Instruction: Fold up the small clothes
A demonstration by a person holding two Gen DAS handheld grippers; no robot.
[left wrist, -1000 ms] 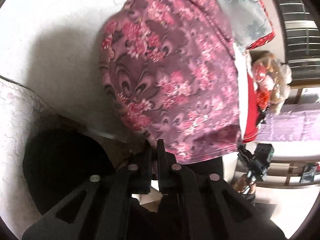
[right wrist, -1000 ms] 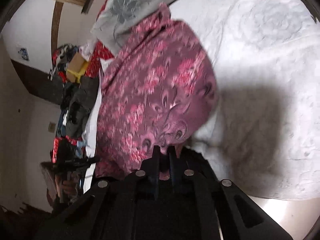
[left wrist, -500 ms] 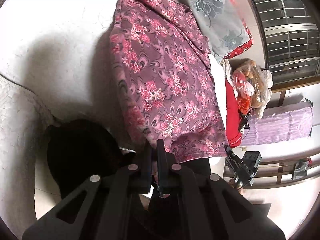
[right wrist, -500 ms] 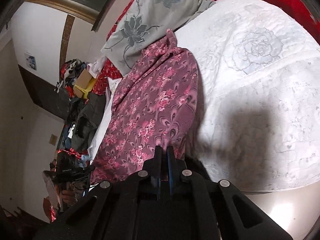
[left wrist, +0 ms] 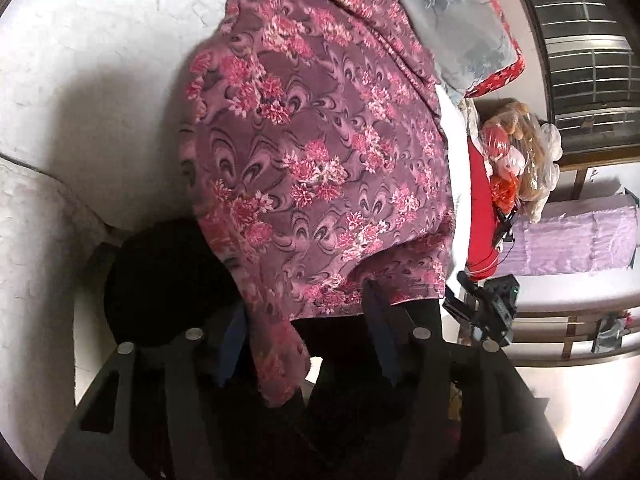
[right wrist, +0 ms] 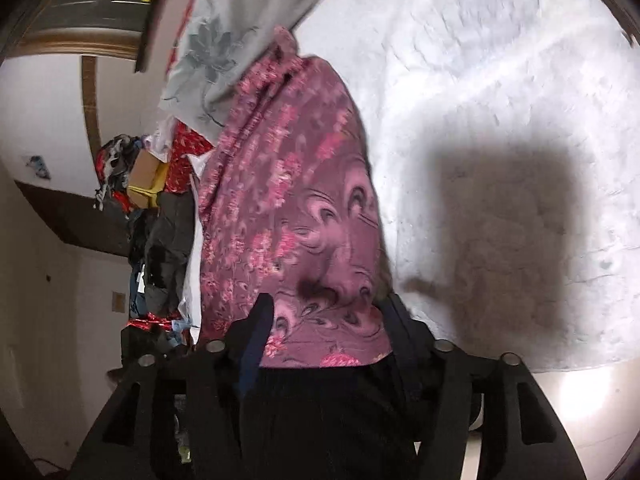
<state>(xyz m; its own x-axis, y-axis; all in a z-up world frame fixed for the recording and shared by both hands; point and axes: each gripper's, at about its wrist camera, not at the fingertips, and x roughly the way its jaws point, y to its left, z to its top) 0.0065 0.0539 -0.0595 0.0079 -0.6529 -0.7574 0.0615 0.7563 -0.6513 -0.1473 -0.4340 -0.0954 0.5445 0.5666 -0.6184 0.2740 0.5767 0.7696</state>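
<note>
Soft, light floral garment (left wrist: pixel 320 152) (limp, probably slippery), best pinched at hem corners; left gripper (left wrist: pixel 304 344) and right gripper (right wrist: pixel 326 336) spread, cloth draped between.

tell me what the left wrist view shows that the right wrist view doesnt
Only the left wrist view shows a doll in clear plastic wrap, a purple cloth over furniture behind it, and a barred window.

Only the right wrist view shows a pile of clutter with a cardboard box against the far wall, and a large square shadow on the white bedspread.

Both show the pink floral garment lying on the bed with its near edge between open jaws, and the grey flowered pillow behind it.
</note>
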